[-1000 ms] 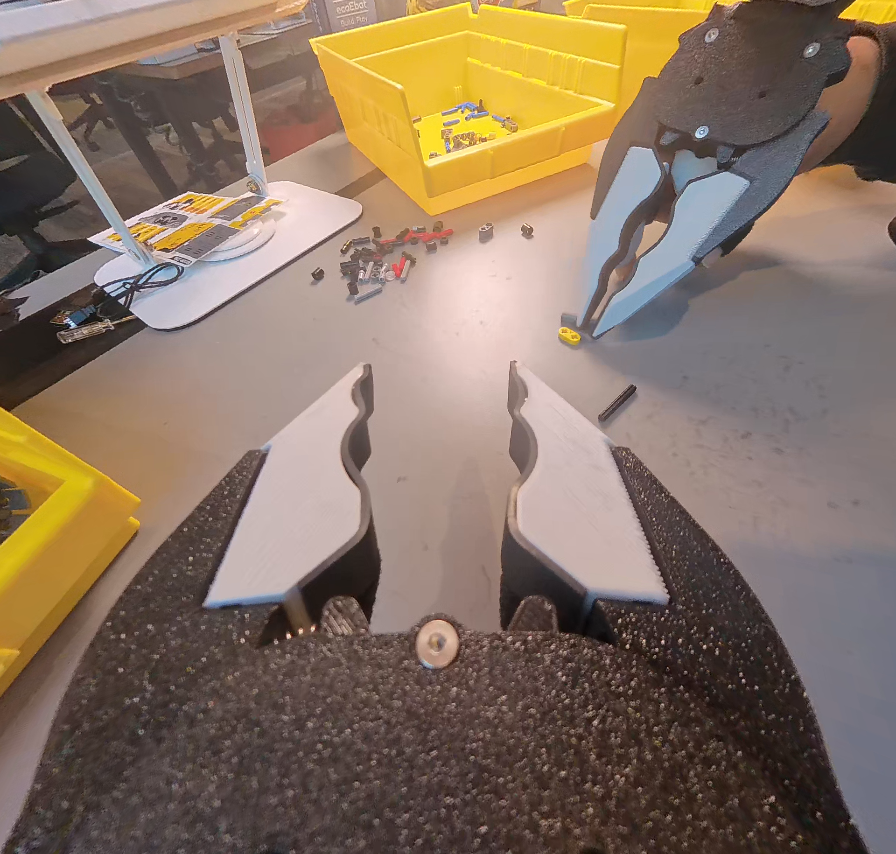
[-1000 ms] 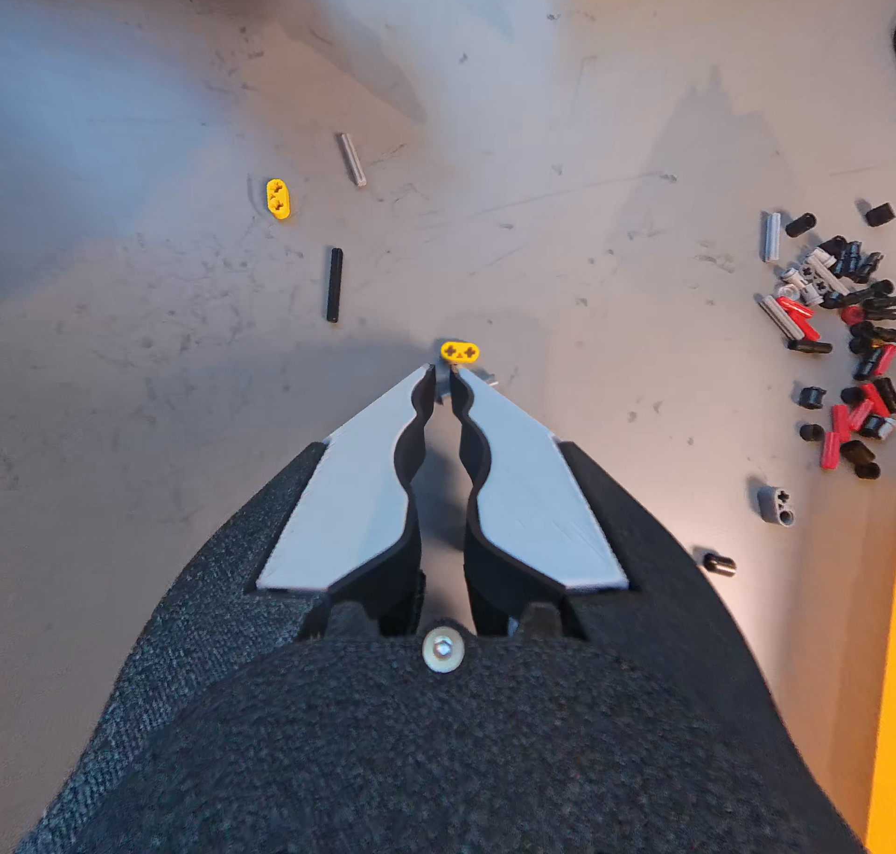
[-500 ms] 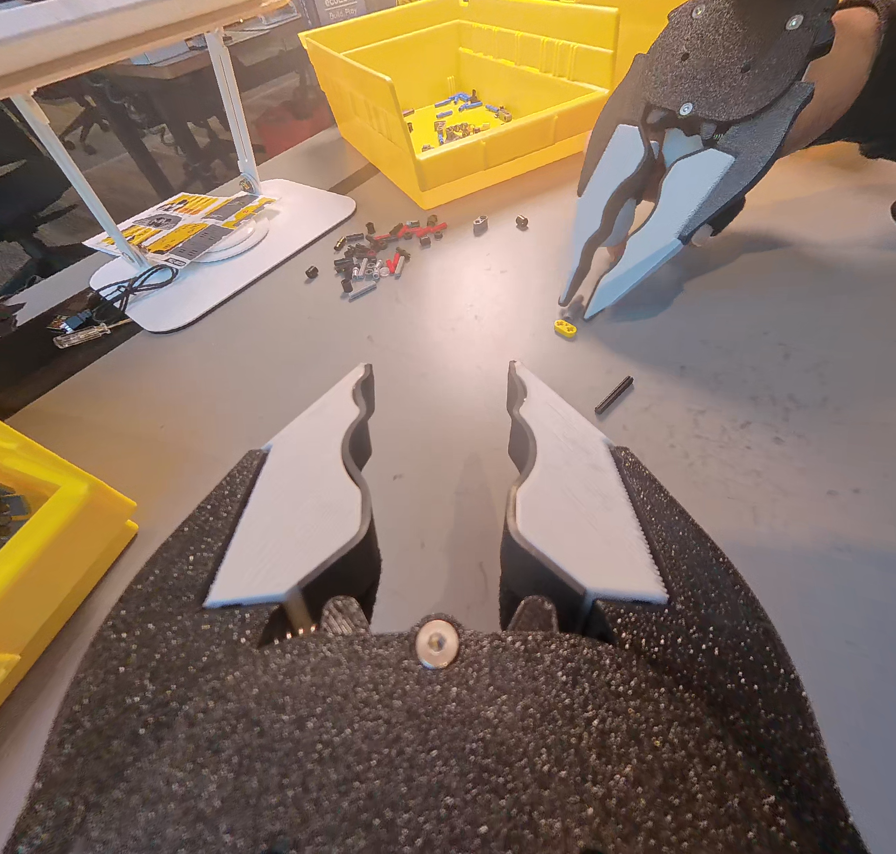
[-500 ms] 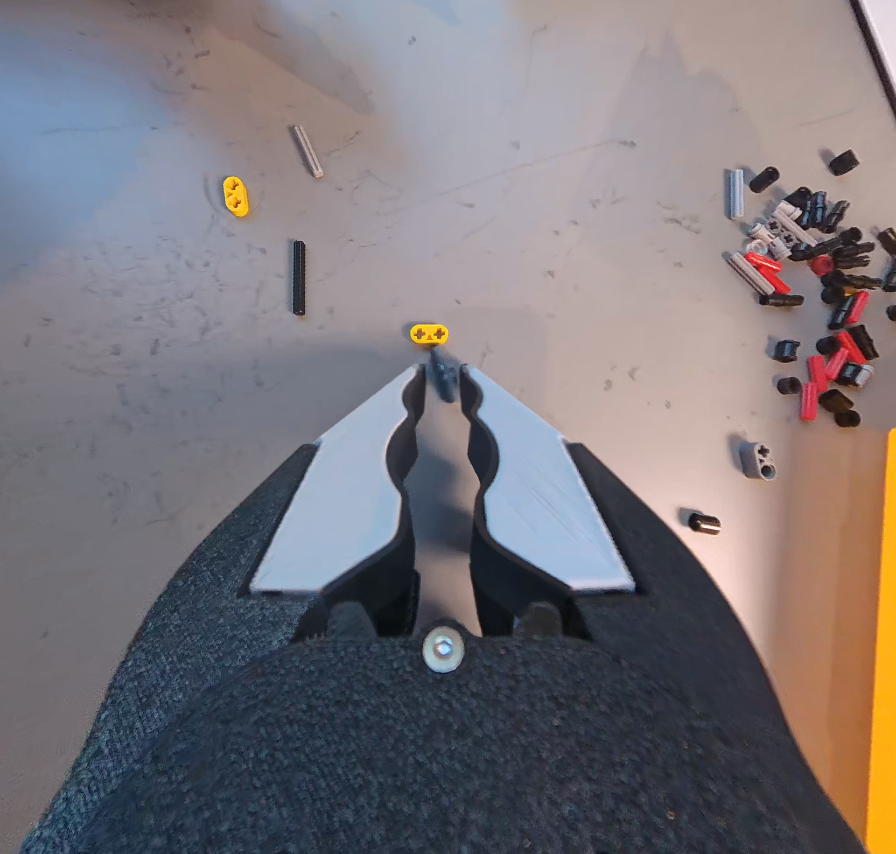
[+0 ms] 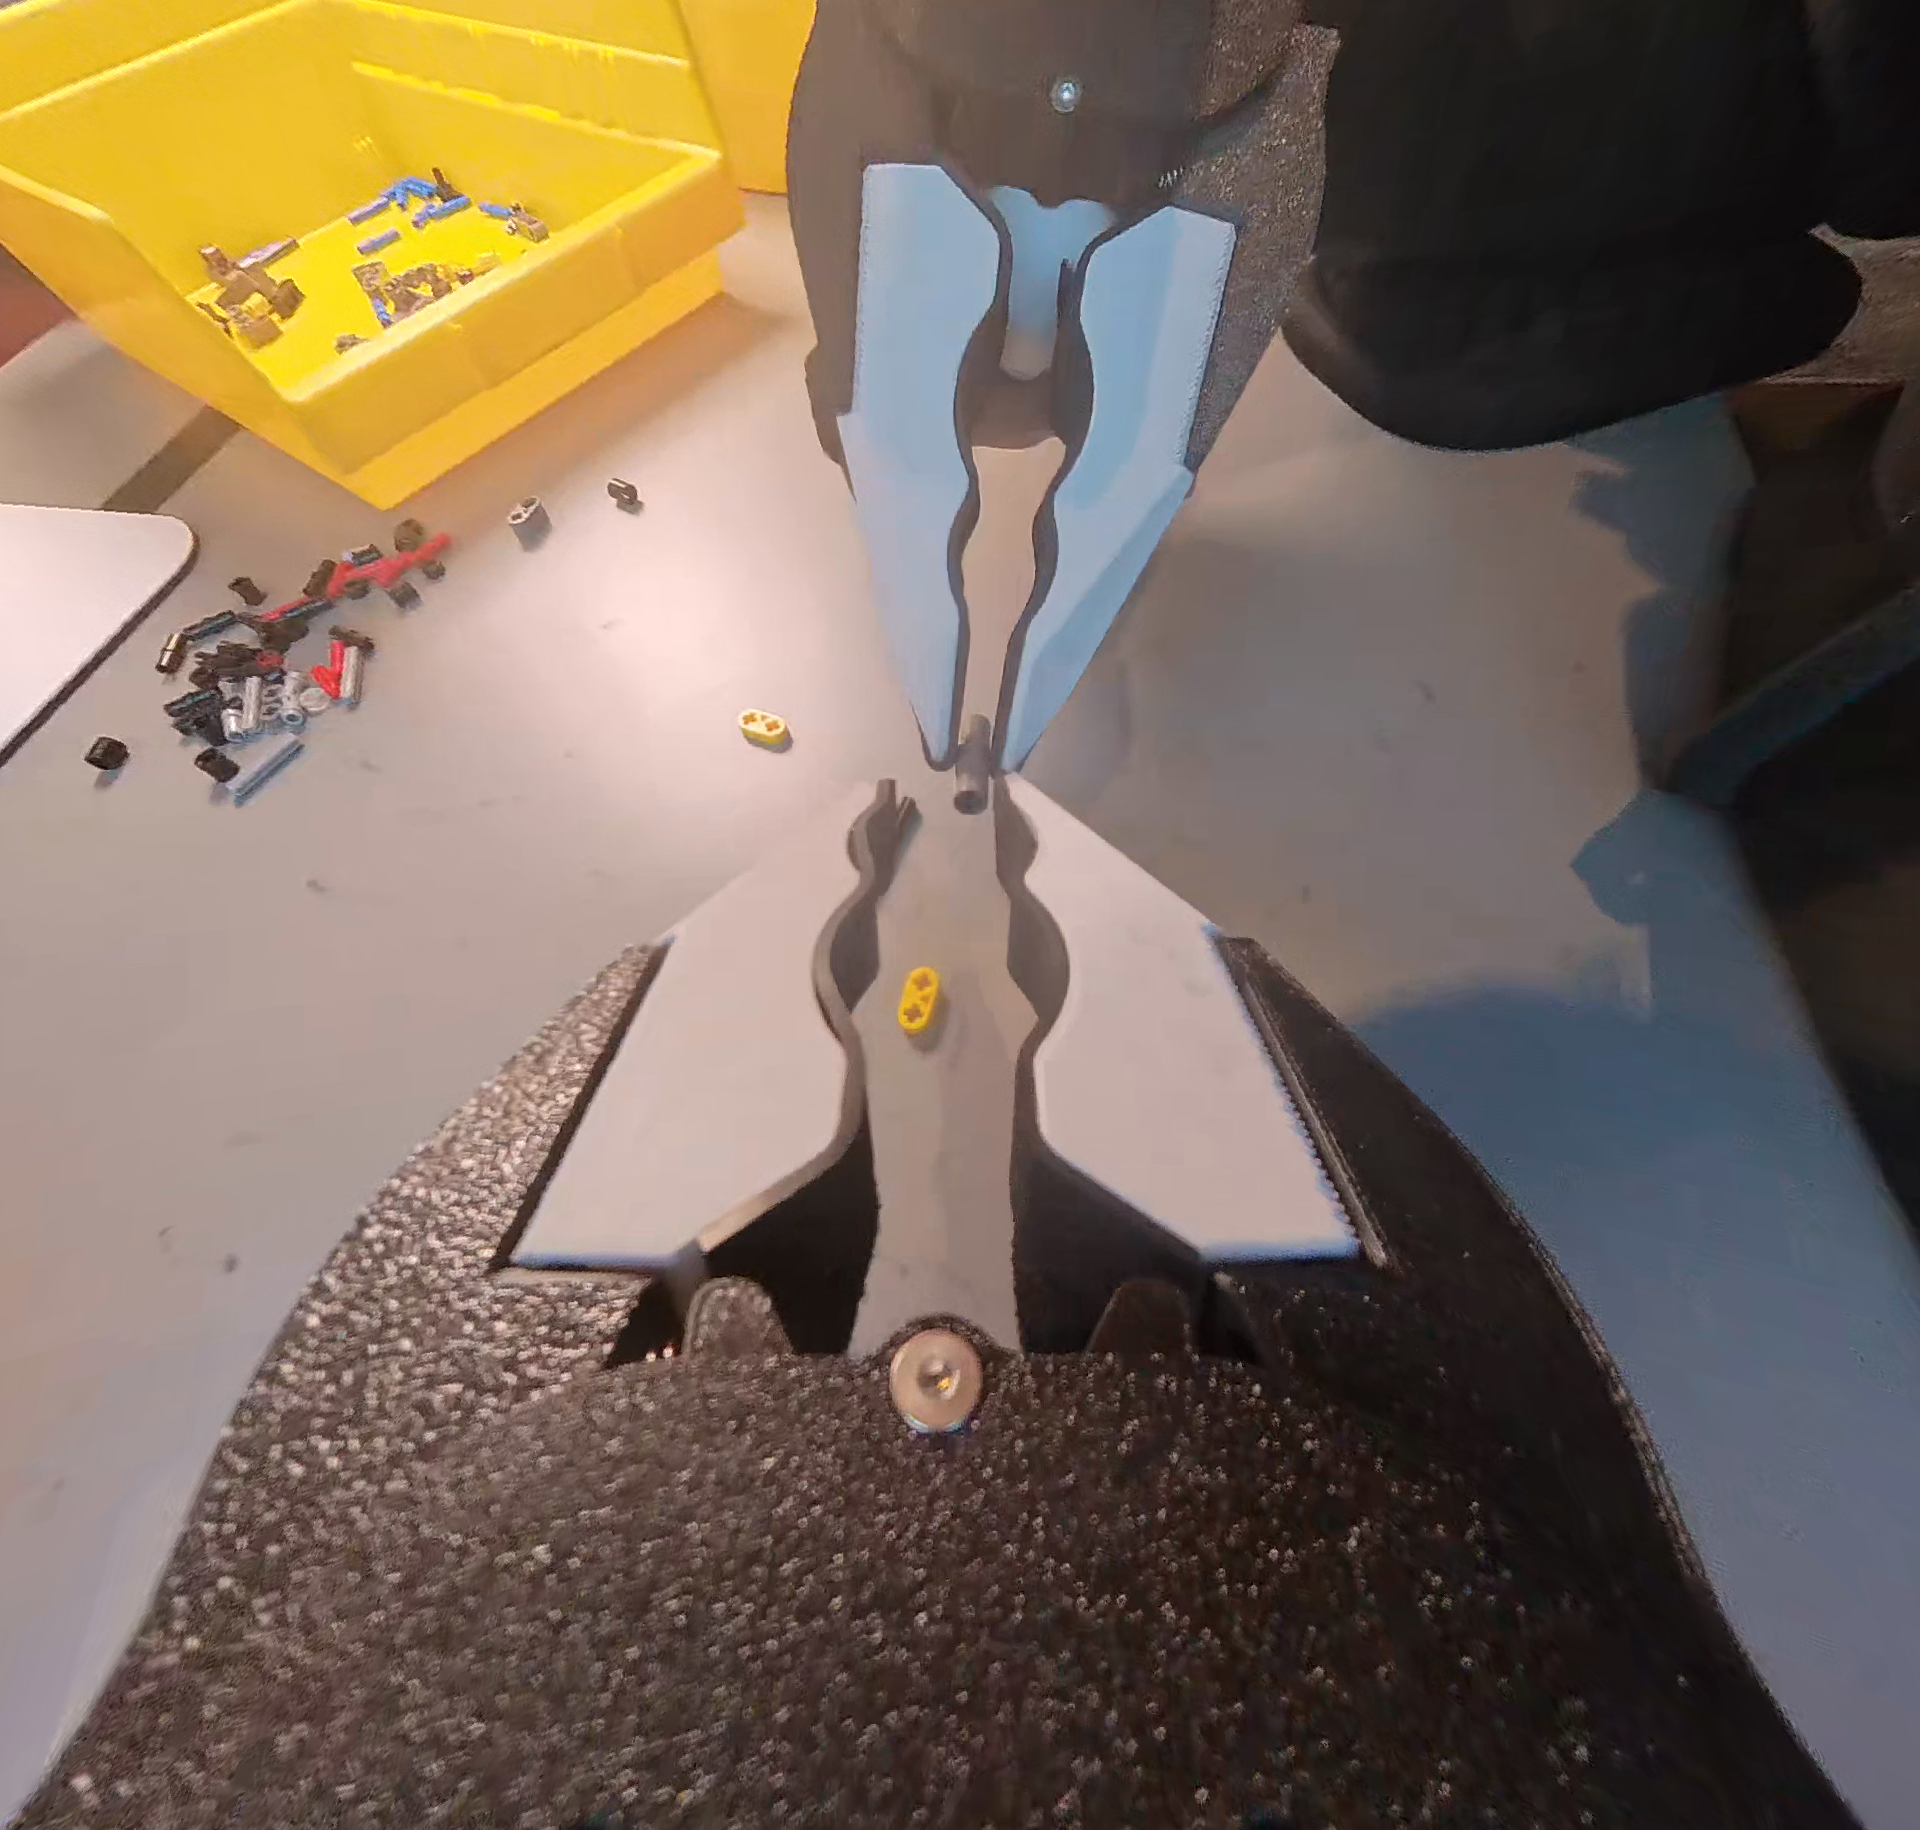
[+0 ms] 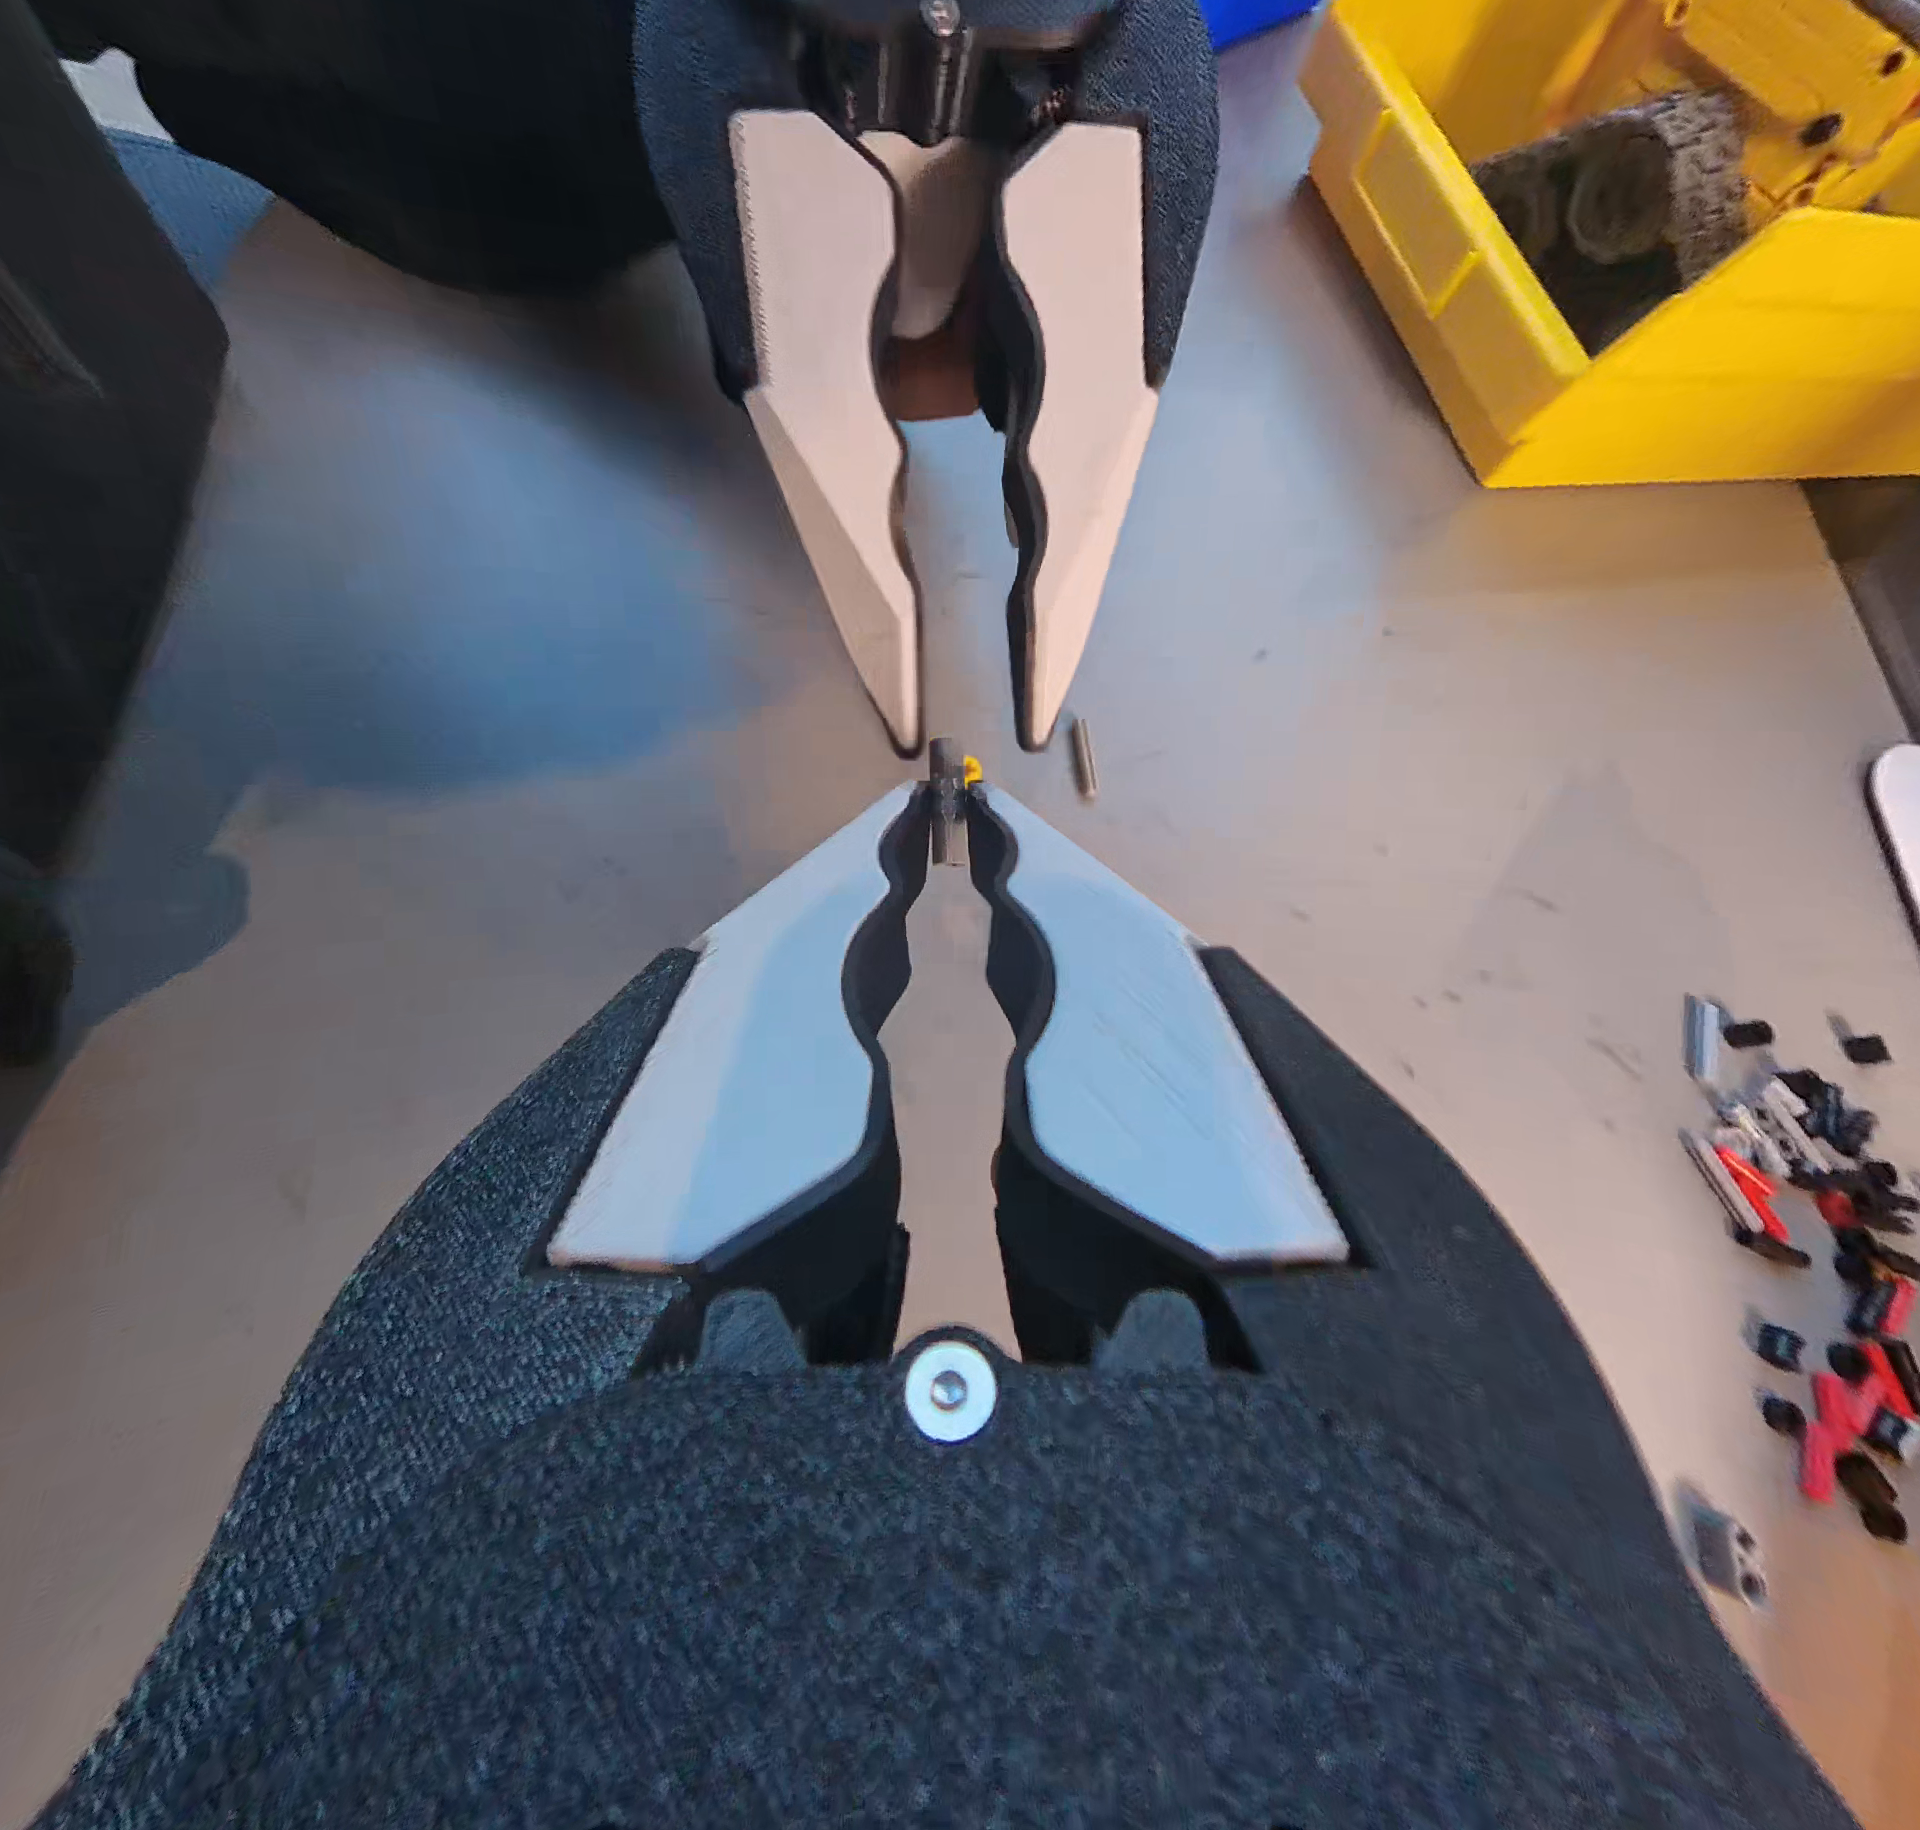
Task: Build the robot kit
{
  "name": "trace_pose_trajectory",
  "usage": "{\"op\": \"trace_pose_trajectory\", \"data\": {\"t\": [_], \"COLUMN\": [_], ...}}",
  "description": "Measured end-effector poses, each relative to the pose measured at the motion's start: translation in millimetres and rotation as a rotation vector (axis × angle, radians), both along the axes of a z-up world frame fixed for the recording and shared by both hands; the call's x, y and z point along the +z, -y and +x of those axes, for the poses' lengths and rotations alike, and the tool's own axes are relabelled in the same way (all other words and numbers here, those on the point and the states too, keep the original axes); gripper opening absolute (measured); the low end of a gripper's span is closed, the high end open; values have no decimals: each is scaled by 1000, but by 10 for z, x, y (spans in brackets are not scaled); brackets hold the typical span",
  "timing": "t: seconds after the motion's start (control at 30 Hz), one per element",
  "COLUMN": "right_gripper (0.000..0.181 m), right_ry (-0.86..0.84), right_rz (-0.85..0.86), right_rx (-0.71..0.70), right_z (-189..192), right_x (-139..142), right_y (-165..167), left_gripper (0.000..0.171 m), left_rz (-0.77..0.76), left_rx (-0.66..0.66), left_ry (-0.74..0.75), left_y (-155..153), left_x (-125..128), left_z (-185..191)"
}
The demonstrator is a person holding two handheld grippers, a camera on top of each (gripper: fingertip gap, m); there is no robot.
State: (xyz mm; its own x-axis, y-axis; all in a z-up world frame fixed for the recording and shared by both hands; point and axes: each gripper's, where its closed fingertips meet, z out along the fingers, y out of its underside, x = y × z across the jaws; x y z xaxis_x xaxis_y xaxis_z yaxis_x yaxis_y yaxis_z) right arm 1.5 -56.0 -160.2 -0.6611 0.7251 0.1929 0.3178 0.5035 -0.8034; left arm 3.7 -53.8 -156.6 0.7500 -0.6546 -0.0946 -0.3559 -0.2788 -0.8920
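My right gripper (image 6: 948, 793) is shut on a small dark grey pin (image 6: 945, 806), which sticks out past its tips. My left gripper (image 5: 943, 798) is open and empty, and faces it tip to tip just above the grey table. In the left wrist view the right gripper (image 5: 974, 757) holds the pin (image 5: 971, 770) right at the mouth of my left fingers. In the right wrist view the left gripper (image 6: 968, 741) stands open just beyond the pin. A yellow two-hole piece (image 5: 920, 1001) lies on the table under my left jaws. A second yellow piece (image 5: 764, 728) lies to the left. A black axle (image 6: 1081, 757) lies beside the tips.
A pile of small black, red and grey parts (image 5: 270, 658) lies on the left and also shows in the right wrist view (image 6: 1818, 1209). A yellow bin (image 5: 499, 346) with small parts stands behind it. Another yellow bin (image 6: 1558, 378) stands nearby. A white lamp base (image 5: 73, 585) is at the left edge. Less than 4 cm separates the two grippers' tips.
The right gripper closed on the grey pin, lifted it and swung round to face the left gripper. The left gripper moved forward over a yellow piece and its jaws narrowed.
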Motion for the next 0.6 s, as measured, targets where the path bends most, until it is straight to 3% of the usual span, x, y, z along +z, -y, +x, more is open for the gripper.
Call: {"op": "trace_pose_trajectory", "data": {"t": [0.1,0.47,0.6], "right_gripper": [7,7,18], "right_ry": [-2,64,104], "right_rz": [14,24,1], "right_rx": [-6,26,-19], "right_z": [-21,41,34], "right_x": [-25,-213,-234], "right_y": [30,99,-31], "left_gripper": [6,5,5], "left_rz": [-28,-130,-204], "left_rx": [-29,-70,-77], "left_ry": [12,-68,-126], "left_y": [48,115,175], "left_x": [-41,-286,-430], "left_z": [18,72,32]}}
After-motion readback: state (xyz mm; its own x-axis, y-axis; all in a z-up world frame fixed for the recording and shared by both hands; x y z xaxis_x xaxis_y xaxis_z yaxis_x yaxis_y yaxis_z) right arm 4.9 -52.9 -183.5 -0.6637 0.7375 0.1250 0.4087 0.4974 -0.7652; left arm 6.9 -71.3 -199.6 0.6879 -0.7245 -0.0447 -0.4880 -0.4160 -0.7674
